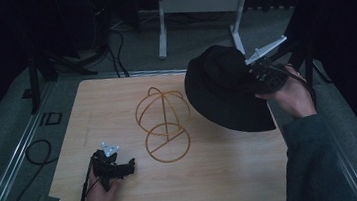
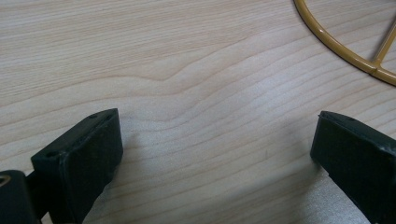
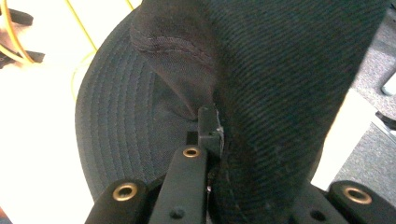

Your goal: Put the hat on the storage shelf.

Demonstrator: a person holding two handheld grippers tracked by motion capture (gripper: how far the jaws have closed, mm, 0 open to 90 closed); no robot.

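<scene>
A black bucket hat [image 1: 225, 88] hangs above the table's right side, held by my right gripper [image 1: 254, 75], which is shut on its fabric. In the right gripper view the hat's crown [image 3: 280, 93] drapes over the jaws and its stitched brim [image 3: 116, 121] spreads to the left. A gold wire hat stand [image 1: 164, 124] stands upright at the table's middle, just left of the hat. My left gripper [image 1: 123, 167] rests low on the table at the front left, open with nothing between its fingers [image 2: 84, 158]. The stand's base ring [image 2: 345, 51] lies ahead of it.
The wooden table [image 1: 224, 176] has bare room at its front and left. Cables [image 1: 36, 150] trail on the grey floor to the left. A white desk frame [image 1: 197, 8] stands beyond the table's far edge.
</scene>
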